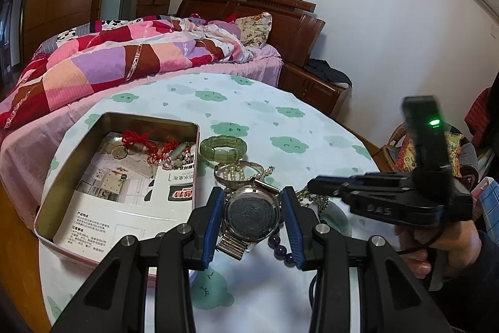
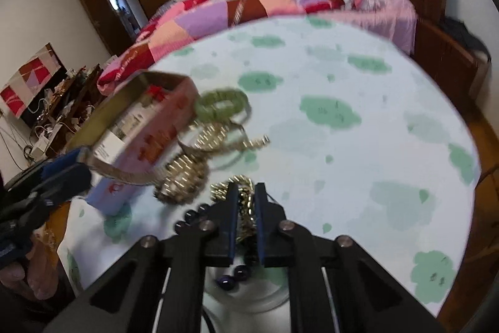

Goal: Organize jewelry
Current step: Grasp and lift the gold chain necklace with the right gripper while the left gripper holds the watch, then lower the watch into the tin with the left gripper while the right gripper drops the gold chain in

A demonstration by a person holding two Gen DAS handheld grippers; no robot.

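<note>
A pile of jewelry lies on the round table beside an open tin. My left gripper is open, its blue pads on either side of a silver watch with a metal band. My right gripper is nearly shut on a gold chain; it also shows in the left wrist view at the right of the pile. A green stone bracelet, a pearl strand on a gold bangle and dark purple beads lie around the watch. The tin holds red-cord charms on printed paper.
The table carries a white cloth with green cloud prints. A bed with a patchwork quilt stands right behind the table, and a wooden nightstand at the back right. The tin's pink wall is left of the right gripper.
</note>
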